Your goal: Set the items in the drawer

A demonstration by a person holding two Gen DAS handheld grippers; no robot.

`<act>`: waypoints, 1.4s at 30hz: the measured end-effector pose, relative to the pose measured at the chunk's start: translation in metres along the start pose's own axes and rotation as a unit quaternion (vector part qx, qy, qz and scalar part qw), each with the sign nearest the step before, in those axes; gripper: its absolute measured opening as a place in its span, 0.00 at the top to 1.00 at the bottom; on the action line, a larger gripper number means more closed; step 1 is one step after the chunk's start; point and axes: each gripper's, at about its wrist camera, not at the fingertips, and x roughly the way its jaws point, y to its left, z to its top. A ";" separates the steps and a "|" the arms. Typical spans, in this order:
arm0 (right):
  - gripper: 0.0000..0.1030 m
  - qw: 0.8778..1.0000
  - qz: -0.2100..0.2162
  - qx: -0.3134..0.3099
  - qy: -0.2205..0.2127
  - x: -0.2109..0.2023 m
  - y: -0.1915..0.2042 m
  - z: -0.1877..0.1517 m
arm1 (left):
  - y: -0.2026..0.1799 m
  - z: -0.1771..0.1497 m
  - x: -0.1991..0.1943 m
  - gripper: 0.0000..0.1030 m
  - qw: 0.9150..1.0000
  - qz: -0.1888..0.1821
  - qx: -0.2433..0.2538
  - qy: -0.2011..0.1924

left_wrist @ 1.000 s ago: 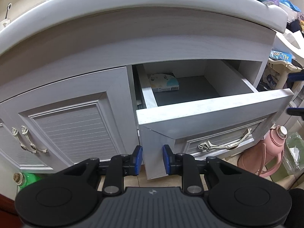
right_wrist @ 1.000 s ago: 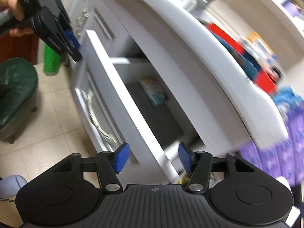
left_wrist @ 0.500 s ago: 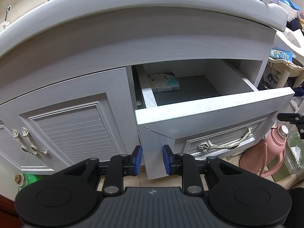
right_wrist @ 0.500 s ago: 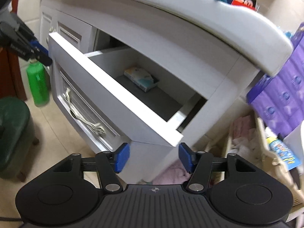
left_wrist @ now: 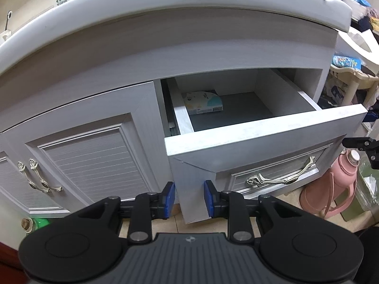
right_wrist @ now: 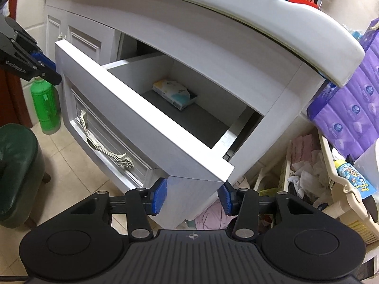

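Vanity drawer (left_wrist: 260, 130) stands pulled out, centre right of my left view, with one soft tissue pack (left_wrist: 203, 101) lying flat in its far left corner on the dark liner; the rest of the floor is bare.

My left gripper (left_wrist: 189, 200), bottom centre, has its jaws opening, with the lower left corner of the drawer front between the blue pads. The right pad sits at the panel and the left pad shows a sliver of gap, so I read it as letting go, not gripping. My right gripper (right_wrist: 193, 197) carries nothing. Its jaws stand apart with the drawer's other lower corner showing between them, and I cannot tell whether either pad touches.

As I judge it, the pack is in and the front is being released. To do that well, I would free both pads fully before drawing away, so that the panel is not dragged askew on its runners. I would keep clear of the silver handle (left_wrist: 281, 177).

The white-grey cabinet with louvred doors (left_wrist: 94, 161) sits under a curved white basin top (left_wrist: 165, 2). The floor is beige tile (right_wrist: 71, 165). A green bottle (right_wrist: 45, 104) stands middle left of the right view, and purple tissue packs (right_wrist: 350, 108) are stacked at right. A pink jug (left_wrist: 331, 189) is at the lower right of the left view.
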 end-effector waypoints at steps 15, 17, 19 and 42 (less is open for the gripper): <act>0.55 1.000 -0.001 0.002 -0.003 -0.011 0.009 -0.009 | -0.012 -0.013 -0.012 0.62 1.000 0.010 0.010 0.005; 0.55 1.000 -0.001 0.000 -0.002 -0.013 0.010 -0.010 | -0.011 -0.014 -0.014 0.62 1.000 0.007 0.007 0.007; 0.55 1.000 -0.001 -0.002 -0.002 -0.014 0.011 -0.011 | -0.010 -0.015 -0.015 0.62 1.000 0.005 0.003 0.009; 0.54 1.000 -0.002 -0.008 0.002 -0.028 0.024 -0.022 | -0.012 -0.024 -0.027 0.62 1.000 0.002 -0.005 0.019</act>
